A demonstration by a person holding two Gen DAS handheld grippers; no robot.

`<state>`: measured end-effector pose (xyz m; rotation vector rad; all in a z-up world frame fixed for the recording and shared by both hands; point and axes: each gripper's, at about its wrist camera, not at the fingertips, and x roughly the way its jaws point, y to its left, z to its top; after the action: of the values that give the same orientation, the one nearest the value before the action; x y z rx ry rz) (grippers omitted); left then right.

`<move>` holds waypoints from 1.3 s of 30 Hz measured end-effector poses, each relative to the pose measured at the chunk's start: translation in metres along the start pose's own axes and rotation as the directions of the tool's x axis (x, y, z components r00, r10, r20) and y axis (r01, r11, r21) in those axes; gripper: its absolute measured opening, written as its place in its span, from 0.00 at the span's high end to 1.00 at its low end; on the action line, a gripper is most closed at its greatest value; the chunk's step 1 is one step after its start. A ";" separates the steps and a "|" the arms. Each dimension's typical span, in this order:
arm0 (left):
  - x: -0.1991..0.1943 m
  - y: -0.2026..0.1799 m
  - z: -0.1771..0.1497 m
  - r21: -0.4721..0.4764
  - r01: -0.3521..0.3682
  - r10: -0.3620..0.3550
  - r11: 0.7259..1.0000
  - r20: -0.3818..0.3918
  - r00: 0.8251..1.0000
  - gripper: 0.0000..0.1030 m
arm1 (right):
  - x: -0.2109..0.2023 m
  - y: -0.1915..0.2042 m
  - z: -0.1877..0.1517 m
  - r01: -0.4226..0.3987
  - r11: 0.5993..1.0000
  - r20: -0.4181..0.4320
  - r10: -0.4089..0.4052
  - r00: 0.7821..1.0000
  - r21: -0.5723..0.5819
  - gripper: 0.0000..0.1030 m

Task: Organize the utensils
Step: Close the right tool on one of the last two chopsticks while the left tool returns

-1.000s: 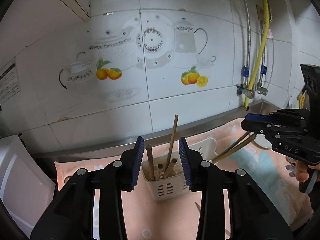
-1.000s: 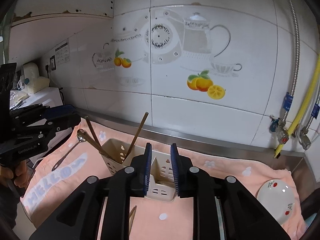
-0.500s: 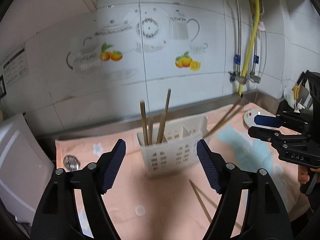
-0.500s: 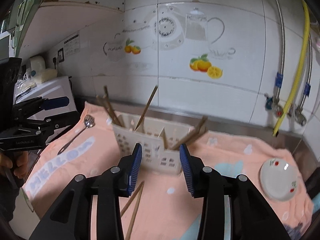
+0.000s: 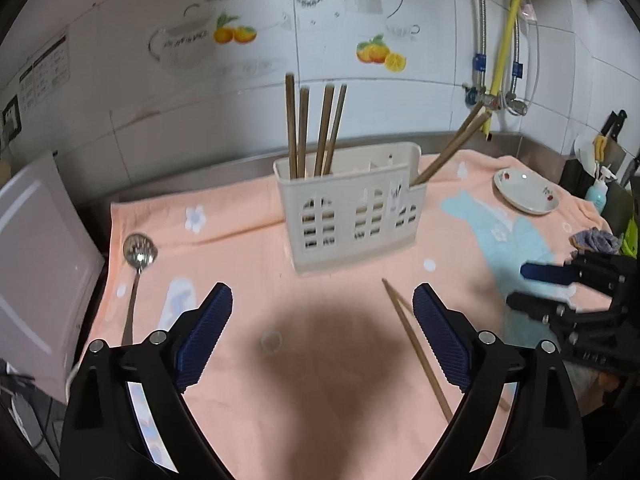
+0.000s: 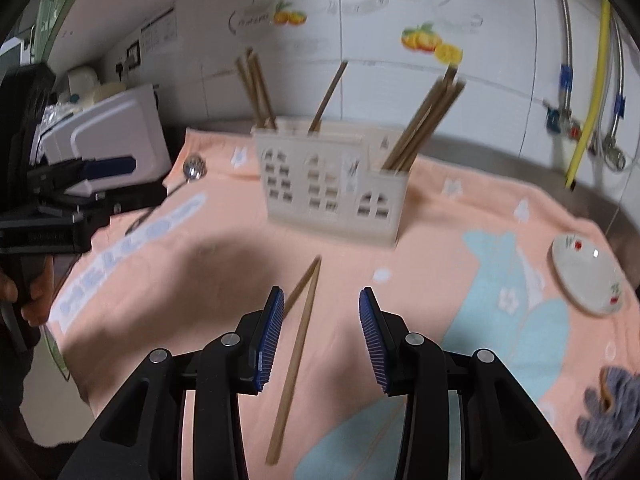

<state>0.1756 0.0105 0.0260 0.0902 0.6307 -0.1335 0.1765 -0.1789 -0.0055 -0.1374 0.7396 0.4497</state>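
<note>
Left wrist view: the left gripper (image 5: 322, 334) has come down and back from the caddy (image 5: 349, 207), which looked big and close a moment ago. Its fingers (image 5: 205, 332) have just been opening and now stand very wide, with nothing between them but the pink towel (image 5: 248, 248). Four chopsticks (image 5: 316, 130) stand in the left part of the caddy and two more lean out of its right end. A loose pair (image 5: 416, 344) lies on the towel just beside the right finger, and a spoon (image 5: 138, 258) lies well off to the left.

In the right wrist view, the right gripper (image 6: 321, 334) has dropped low too. Its fingers opened partway and now stand about half open. They hold nothing, but one stick of the loose pair (image 6: 298, 332) lies on the towel between them and the other runs under the left finger. A small plate (image 6: 586, 280) sits far right.

So I think the last sticks are dropped off, and both grippers are free to go for what is left. The loose pair looks like the next pick, then the spoon
</note>
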 end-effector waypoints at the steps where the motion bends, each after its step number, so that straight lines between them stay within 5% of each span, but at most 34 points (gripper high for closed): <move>1: 0.001 0.001 -0.004 -0.010 0.002 -0.002 1.000 -0.008 1.000 0.11 | 0.001 0.002 -0.004 0.005 1.000 -0.006 -0.005 1.000 -0.004 0.63; 15: 0.009 0.005 -0.039 -0.073 -0.013 0.007 0.997 -0.076 0.997 0.05 | 0.024 0.014 -0.047 -0.030 0.998 -0.097 0.034 0.995 0.046 0.70; 39: 0.019 0.009 -0.071 -0.123 -0.016 -0.004 0.992 -0.155 0.988 0.05 | 0.042 0.019 -0.069 -0.043 0.993 -0.153 0.059 0.986 0.112 0.81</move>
<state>0.1508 0.0266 -0.0417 -0.0181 0.7922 -0.0816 0.1527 -0.1665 -0.0839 -0.0525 0.9211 0.4501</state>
